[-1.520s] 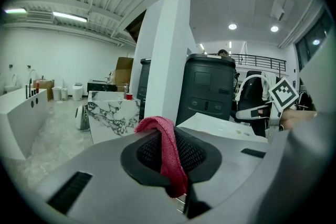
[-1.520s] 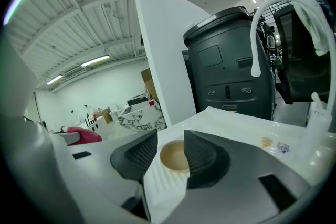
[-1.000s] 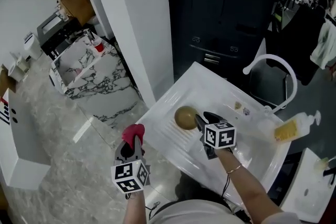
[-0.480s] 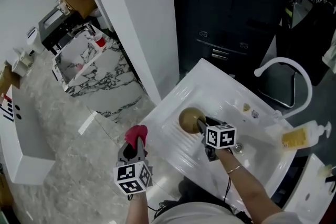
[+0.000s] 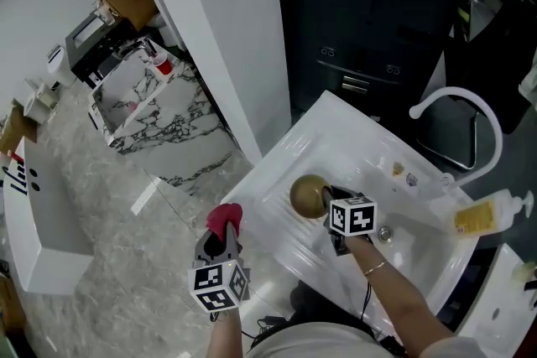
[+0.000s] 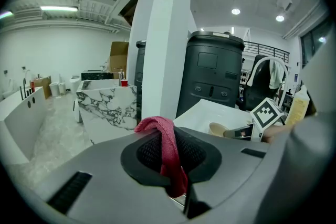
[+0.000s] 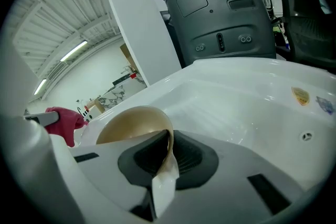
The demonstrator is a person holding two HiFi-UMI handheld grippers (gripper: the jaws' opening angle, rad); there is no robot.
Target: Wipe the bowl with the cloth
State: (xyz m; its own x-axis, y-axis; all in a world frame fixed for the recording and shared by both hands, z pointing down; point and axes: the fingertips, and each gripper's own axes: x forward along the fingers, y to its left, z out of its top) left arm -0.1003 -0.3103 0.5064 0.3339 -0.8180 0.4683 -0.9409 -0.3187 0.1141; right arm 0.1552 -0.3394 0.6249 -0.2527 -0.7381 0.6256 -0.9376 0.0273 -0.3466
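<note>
Closing in the last moments, the jaws of the right gripper (image 5: 325, 199) now clamp the near rim of the tan glossy round bowl (image 5: 307, 194), where a second ago they stood wide apart just above it; the gripper has also come lower. The bowl is on the ribbed drainer of the white moulded bench (image 5: 352, 142), much where it was before. The left gripper (image 5: 222, 237) has sunk a little and lies at seven o'clock from the bowl, its jaws together on the crumpled red cloth (image 5: 224, 218), which sticks out past their tips as before. That gripper hangs beyond the bench's near-left edge, over the pale marbled floor (image 5: 109, 264), well apart from the bowl. Bare drainer lies open at ten and twelve o'clock of the bowl. At four o'clock the bench drops into its basin; the white curved tap (image 5: 457, 101) stands at two o'clock, a clear bottle of yellow liquid (image 5: 478, 216) at three, both well clear.
</note>
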